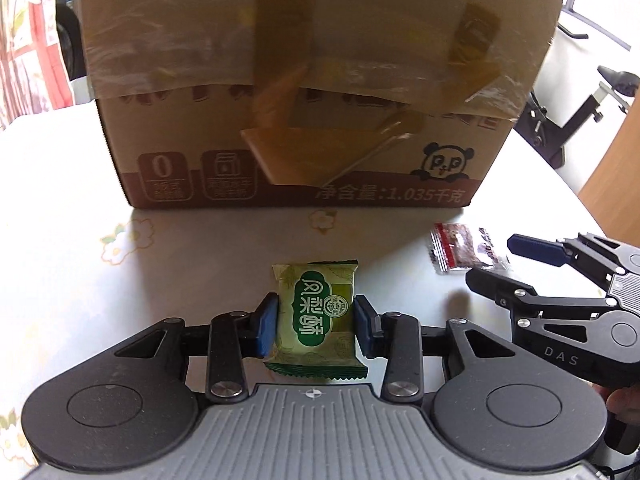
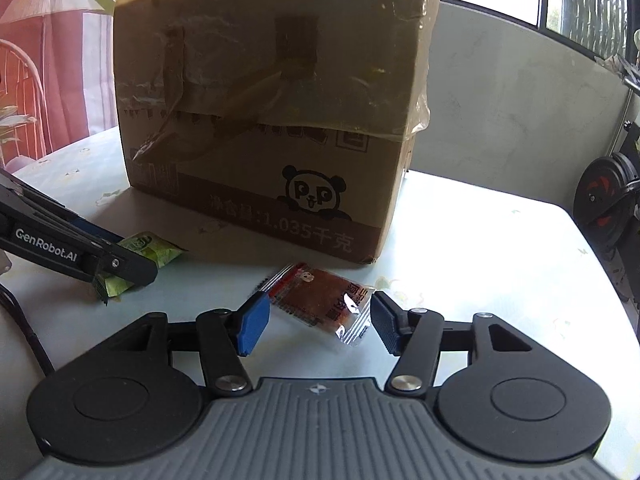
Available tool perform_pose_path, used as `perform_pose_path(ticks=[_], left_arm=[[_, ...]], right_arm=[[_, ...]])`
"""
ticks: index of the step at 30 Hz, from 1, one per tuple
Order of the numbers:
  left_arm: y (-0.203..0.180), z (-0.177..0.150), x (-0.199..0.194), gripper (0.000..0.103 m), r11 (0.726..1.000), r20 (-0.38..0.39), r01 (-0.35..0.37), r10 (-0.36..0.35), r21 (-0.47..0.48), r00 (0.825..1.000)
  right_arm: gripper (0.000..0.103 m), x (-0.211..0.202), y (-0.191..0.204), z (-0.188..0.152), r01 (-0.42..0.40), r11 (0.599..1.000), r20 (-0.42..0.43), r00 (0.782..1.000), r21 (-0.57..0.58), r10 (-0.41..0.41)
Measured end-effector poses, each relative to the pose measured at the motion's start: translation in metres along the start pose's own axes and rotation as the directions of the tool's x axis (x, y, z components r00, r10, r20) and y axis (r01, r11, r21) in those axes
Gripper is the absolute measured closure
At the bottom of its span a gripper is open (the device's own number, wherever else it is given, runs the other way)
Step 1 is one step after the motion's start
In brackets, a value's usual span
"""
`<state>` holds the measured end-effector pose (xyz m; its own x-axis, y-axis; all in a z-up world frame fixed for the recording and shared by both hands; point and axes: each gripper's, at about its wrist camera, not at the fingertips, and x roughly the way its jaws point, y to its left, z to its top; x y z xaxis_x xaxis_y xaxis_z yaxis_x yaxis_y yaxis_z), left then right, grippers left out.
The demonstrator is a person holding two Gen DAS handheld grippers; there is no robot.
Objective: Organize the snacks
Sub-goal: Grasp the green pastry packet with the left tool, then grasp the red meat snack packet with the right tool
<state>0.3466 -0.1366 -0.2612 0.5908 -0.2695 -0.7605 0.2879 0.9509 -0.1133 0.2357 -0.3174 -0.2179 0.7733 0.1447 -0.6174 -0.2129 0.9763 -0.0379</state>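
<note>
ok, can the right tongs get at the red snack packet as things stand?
Probably yes. The right tongs stand open with the red snack packet lying flat on the table between the pads, nothing over it. The cardboard box sits behind, and the left tongs are off to the side on the green packet.

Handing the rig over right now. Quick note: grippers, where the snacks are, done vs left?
Left gripper: blue pads against both sides of the green foil-wrapped pastry packet, which lies on the floral tablecloth.
Right gripper: open, jaws straddling the red-and-clear plastic snack packet, pads not touching it.
Brown cardboard box with a panda logo stands just behind both packets.
Done: neither packet visibly lifted off the table.
Left: lift the green one, close on the red one, put both away, probably in the box.
</note>
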Motion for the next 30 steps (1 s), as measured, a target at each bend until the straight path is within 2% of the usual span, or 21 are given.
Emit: perform_pose_path(ticks=[6,9,11,15,18,24,30], left_arm=[[0.009,-0.003,-0.002,0.061,0.999,0.007,0.000,0.001,-0.046,1.000],[0.021,-0.005,-0.013,0.061,0.997,0.004,0.002,-0.002,-0.071,1.000],[0.025,-0.007,-0.015,0.061,0.997,0.006,0.005,-0.005,-0.079,1.000],[0.032,-0.010,-0.020,0.061,0.995,0.018,0.017,-0.015,-0.096,1.000],[0.031,-0.010,-0.022,0.061,0.995,0.028,0.024,-0.022,-0.098,0.999],[0.035,-0.013,-0.023,0.061,0.994,0.043,0.042,-0.038,-0.106,0.998],[0.040,-0.016,-0.025,0.061,0.992,0.054,0.062,-0.057,-0.113,0.997]], right_arm=[[0.039,0.005,-0.008,0.003,-0.015,0.999,-0.033,0.999,0.047,0.016],[0.040,0.001,-0.005,0.003,-0.046,0.998,-0.036,0.998,0.032,0.047],[0.042,-0.001,0.001,0.003,-0.084,0.996,-0.039,0.996,0.000,0.084],[0.046,-0.009,0.026,0.002,-0.173,0.973,-0.037,0.985,-0.152,0.170],[0.046,-0.010,0.028,0.005,-0.125,0.978,-0.018,0.992,-0.166,0.123],[0.044,0.006,0.018,0.021,-0.035,0.998,-0.032,0.999,-0.057,0.033],[0.041,0.032,0.016,0.028,-0.032,0.999,-0.055,0.998,-0.027,0.030]])
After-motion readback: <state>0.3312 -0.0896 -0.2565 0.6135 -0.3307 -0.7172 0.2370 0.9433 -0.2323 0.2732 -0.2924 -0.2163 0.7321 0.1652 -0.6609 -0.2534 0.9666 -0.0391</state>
